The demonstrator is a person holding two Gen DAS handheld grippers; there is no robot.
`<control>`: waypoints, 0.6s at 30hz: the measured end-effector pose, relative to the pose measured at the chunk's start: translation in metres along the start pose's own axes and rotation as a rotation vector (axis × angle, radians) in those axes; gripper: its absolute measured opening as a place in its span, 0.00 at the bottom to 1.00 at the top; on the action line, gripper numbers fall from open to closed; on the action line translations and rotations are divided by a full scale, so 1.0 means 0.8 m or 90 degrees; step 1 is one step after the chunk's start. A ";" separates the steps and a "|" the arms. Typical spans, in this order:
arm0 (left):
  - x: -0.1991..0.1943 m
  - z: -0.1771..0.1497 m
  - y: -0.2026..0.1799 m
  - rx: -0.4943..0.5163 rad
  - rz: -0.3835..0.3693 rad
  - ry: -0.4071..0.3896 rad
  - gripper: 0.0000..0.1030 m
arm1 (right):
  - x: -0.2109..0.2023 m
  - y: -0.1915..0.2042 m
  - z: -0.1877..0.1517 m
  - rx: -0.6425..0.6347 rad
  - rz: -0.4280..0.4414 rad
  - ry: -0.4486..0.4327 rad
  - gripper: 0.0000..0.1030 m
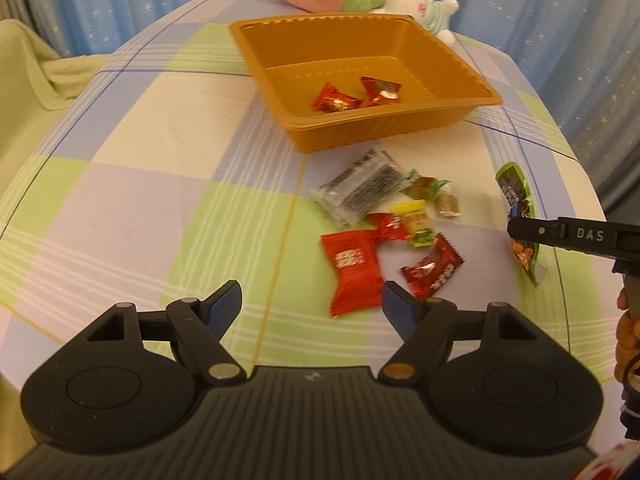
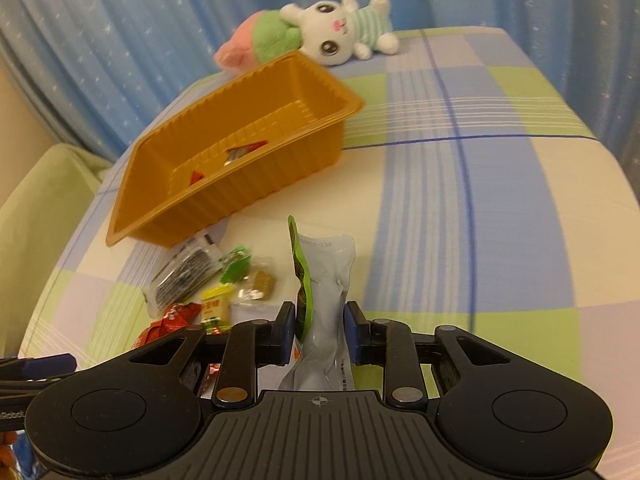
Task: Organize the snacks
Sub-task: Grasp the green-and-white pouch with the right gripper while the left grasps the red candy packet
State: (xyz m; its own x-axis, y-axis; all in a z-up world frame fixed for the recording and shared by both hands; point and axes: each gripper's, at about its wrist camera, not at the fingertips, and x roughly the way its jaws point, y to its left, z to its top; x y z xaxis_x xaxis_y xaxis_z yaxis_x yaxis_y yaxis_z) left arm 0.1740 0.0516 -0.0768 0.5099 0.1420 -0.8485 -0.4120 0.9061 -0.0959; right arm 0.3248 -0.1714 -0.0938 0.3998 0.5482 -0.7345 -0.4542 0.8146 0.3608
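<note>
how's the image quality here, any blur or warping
Left wrist view: fisheye bows the checked tablecloth; warm cast, green snack packet smeared. Right wrist view: same bowing, tray and plush toy slightly soft.

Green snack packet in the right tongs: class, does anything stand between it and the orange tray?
Nothing visible does. The green snack packet is pinched in the right tongs, the orange tray is open-topped, and only bare cloth shows between them; the loose sweets lie off to the left.
</note>
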 end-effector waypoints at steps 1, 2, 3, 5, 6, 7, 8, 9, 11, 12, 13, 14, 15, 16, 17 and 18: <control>0.002 0.002 -0.003 0.004 -0.002 -0.001 0.72 | -0.004 -0.004 0.000 0.004 -0.003 -0.003 0.26; 0.005 0.003 -0.006 0.008 -0.004 -0.002 0.72 | -0.007 -0.008 0.000 0.008 -0.006 -0.006 0.26; 0.008 0.005 -0.009 0.011 -0.006 -0.003 0.72 | -0.011 -0.012 -0.001 0.011 -0.009 -0.008 0.26; 0.014 0.009 -0.013 0.017 -0.006 -0.003 0.72 | -0.018 -0.020 -0.001 0.019 -0.014 -0.013 0.26; 0.017 0.011 -0.016 0.021 -0.006 -0.003 0.72 | -0.022 -0.025 -0.002 0.023 -0.017 -0.015 0.26; 0.020 0.013 -0.018 0.025 -0.006 -0.002 0.72 | -0.026 -0.029 -0.003 0.027 -0.020 -0.017 0.26; 0.023 0.014 -0.020 0.030 -0.007 -0.002 0.72 | -0.029 -0.033 -0.003 0.032 -0.023 -0.019 0.26; 0.026 0.016 -0.022 0.035 -0.008 -0.001 0.71 | -0.032 -0.038 -0.004 0.038 -0.027 -0.020 0.26; 0.031 0.018 -0.027 0.045 -0.007 0.000 0.70 | -0.039 -0.046 -0.006 0.048 -0.032 -0.023 0.26; 0.034 0.019 -0.029 0.050 -0.007 0.001 0.68 | -0.042 -0.050 -0.008 0.053 -0.035 -0.024 0.26; 0.037 0.021 -0.031 0.054 -0.008 0.003 0.68 | -0.045 -0.053 -0.009 0.057 -0.038 -0.025 0.26; 0.040 0.021 -0.032 0.056 -0.008 0.005 0.68 | -0.048 -0.056 -0.010 0.060 -0.040 -0.024 0.26; 0.043 0.022 -0.034 0.059 -0.007 0.007 0.68 | -0.050 -0.059 -0.012 0.063 -0.041 -0.023 0.26; 0.045 0.022 -0.035 0.062 -0.006 0.007 0.67 | -0.052 -0.062 -0.013 0.066 -0.044 -0.023 0.26; 0.047 0.022 -0.036 0.065 -0.004 0.008 0.66 | -0.054 -0.064 -0.014 0.069 -0.046 -0.022 0.26; 0.050 0.023 -0.036 0.068 -0.002 0.009 0.64 | -0.057 -0.067 -0.015 0.071 -0.048 -0.022 0.26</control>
State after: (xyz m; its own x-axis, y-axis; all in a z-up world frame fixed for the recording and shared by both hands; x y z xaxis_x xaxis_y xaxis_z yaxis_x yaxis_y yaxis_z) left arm 0.2198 0.0382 -0.0982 0.5002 0.1342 -0.8555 -0.3275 0.9438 -0.0434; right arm 0.3212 -0.2421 -0.0869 0.4572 0.4899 -0.7423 -0.3311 0.8684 0.3692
